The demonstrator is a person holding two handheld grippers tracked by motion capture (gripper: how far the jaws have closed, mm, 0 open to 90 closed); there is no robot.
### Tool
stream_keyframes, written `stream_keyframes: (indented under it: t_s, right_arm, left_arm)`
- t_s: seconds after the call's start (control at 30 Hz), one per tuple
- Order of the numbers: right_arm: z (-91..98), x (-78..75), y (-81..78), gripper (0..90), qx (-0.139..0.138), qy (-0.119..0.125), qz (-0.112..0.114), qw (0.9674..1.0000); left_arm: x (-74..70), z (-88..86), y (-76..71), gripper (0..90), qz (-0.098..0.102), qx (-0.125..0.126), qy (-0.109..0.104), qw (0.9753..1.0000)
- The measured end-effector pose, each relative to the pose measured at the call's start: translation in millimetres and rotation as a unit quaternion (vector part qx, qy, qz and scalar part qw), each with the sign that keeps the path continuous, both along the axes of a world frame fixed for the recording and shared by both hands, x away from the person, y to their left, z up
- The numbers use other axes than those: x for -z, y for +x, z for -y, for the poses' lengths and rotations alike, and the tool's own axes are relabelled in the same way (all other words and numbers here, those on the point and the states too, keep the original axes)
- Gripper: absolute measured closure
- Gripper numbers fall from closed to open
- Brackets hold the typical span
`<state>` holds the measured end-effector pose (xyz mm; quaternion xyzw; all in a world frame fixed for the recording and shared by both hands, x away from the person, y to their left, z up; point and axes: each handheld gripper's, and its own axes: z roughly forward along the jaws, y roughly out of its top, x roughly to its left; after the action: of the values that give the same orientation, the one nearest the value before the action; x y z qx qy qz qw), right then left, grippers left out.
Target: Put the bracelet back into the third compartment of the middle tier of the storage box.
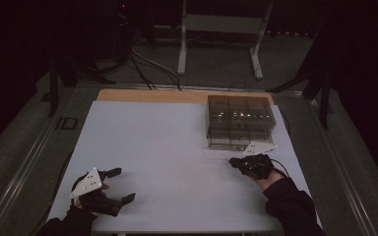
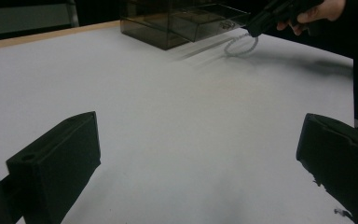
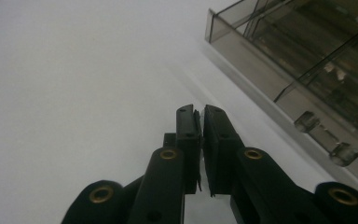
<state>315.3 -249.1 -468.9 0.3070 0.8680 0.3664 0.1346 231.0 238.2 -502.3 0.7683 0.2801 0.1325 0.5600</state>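
Holding something thin, your right gripper is clenched just beside the smoky drawer box; your left gripper gapes empty. Stowing likely follows.

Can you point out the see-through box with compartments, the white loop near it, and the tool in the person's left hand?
Clear compartment box (image 1: 240,122), high view, its top face.
White loop (image 2: 240,45), left gripper view, its curved strand.
Left tool (image 1: 120,185), high view, midway between its fingertips.

White-topped table (wood-edged) with smoky clear drawer box at far right.
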Motion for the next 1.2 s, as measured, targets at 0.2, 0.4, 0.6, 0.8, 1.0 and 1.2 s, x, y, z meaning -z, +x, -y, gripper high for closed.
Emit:
stream_keyframes:
  t_s: [0.2,0.4,0.6,0.8,1.0,1.2]
  right_arm:
    - [-0.3,-7.9,-2.9,85.9,-0.001,0.009,0.007,0.9999]
    - [-1.7,-16.5,-5.1,86.9,-0.004,0.014,0.016,0.9998]
    - [-2.9,-21.0,-5.0,87.0,-0.005,0.017,0.018,0.9997]
    - [-3.6,-23.8,-4.7,87.0,-0.006,0.019,0.019,0.9996]
    - [-4.0,-29.9,-3.0,87.0,-0.007,0.021,0.024,0.9995]
    - [-4.1,-33.6,-1.8,87.0,-0.008,0.024,0.026,0.9993]
  left_arm:
    - [0.0,0.0,0.0,1.1,0.0,0.0,0.0,1.0]
    - [-0.1,-0.1,-0.1,1.1,0.0,0.0,0.0,1.0]
    - [-0.1,-0.1,0.0,1.1,0.0,0.0,0.001,1.0]
    - [0.1,0.1,0.0,1.1,0.0,0.0,0.002,1.0]
    - [-0.1,-0.1,-0.2,1.1,0.001,-0.001,0.002,1.0]
    - [-0.3,-0.5,-0.2,1.1,0.001,-0.001,0.001,1.0]
